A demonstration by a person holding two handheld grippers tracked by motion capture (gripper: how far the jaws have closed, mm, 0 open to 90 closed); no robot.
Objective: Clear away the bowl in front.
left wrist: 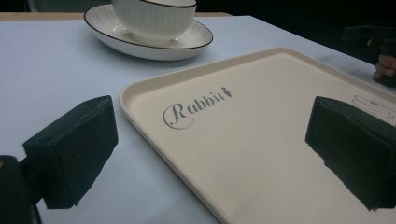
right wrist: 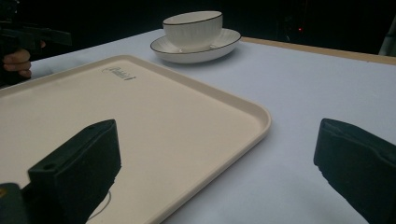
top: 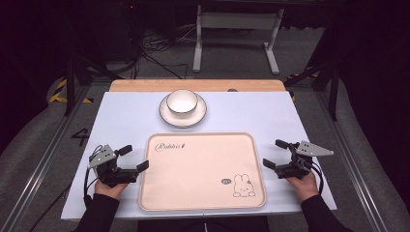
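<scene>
A cream tray (top: 203, 170) with "Rabbit" lettering and a small rabbit drawing lies at the table's near middle; its bare surface (left wrist: 261, 140) (right wrist: 140, 116) runs between both pairs of jaws. Beyond it, a white ribbed bowl (top: 182, 101) (left wrist: 154, 18) (right wrist: 193, 29) sits on a white plate (top: 168, 115) (left wrist: 105, 27) (right wrist: 229, 41) with a dark rim. My left gripper (top: 134, 158) (left wrist: 210, 149) rests open at the tray's left edge, with nothing held. My right gripper (top: 276, 153) (right wrist: 215, 172) stands open at the tray's right edge, its jaws straddling the rim without touching it.
The pale blue table top (top: 125, 116) has a wooden strip (top: 145, 85) along its far edge. Metal rails run down both sides, and a white stand (top: 237, 34) and cables lie on the floor beyond.
</scene>
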